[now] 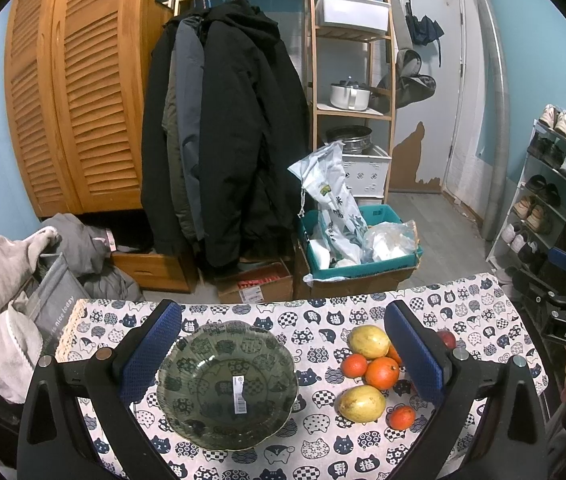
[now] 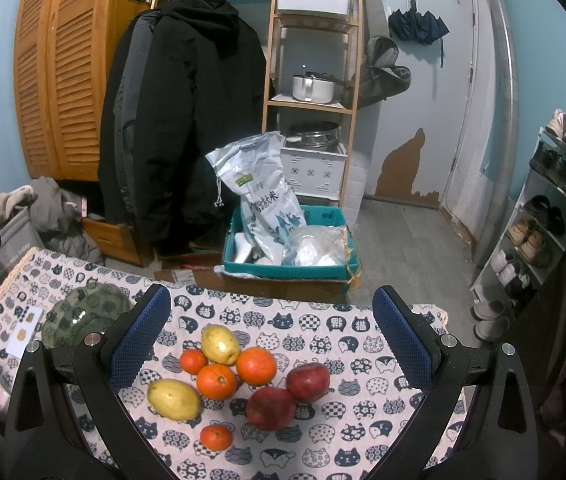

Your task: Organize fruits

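A green glass bowl sits empty on the cat-print tablecloth, with a barcode sticker inside. My left gripper is open above the cloth, its left pad over the bowl's left rim. Right of the bowl lie two yellow fruits, several oranges and a red apple. In the right wrist view my right gripper is open and empty above the fruit pile: two yellow fruits, several oranges and two red apples. The bowl lies far left.
A white card lies left of the bowl. Beyond the table's far edge stand a teal crate with bags, hanging black coats, a wooden shelf, a laundry pile and a shoe rack.
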